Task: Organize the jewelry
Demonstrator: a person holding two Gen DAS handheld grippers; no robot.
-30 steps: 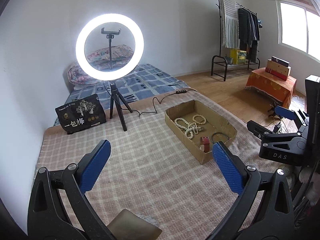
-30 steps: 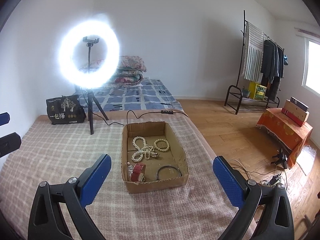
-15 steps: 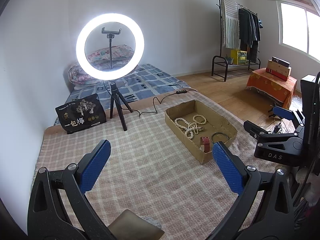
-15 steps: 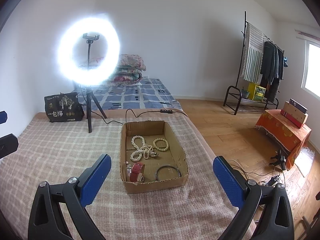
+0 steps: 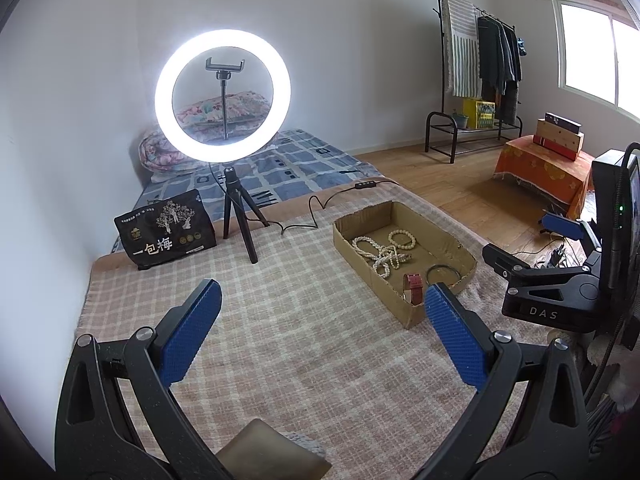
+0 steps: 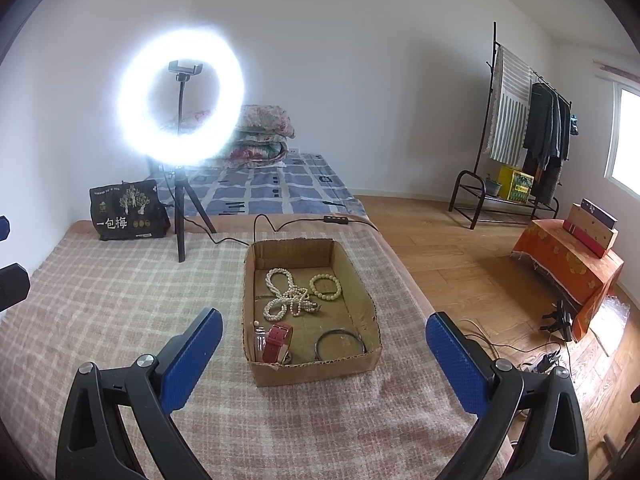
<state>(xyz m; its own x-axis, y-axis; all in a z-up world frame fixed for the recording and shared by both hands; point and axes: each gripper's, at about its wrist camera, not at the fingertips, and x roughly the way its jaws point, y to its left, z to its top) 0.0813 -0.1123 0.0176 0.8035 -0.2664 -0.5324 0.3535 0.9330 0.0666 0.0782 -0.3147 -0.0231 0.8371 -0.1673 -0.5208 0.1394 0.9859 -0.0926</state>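
Both your left gripper (image 5: 320, 316) and right gripper (image 6: 324, 344) are released, the cardboard jewelry tray (image 6: 362, 364) at your right's 12 o'clock.

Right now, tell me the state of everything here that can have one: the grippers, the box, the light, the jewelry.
Left gripper: open, empty.
Right gripper: open, empty.
Cardboard box: open-topped, on the blanket.
Ring light: on, upright.
Pearl necklace: tangled, in the box.
Bead bracelet: lying flat in the box.
Red watch strap: in the box.
Dark bangle: flat in the box.
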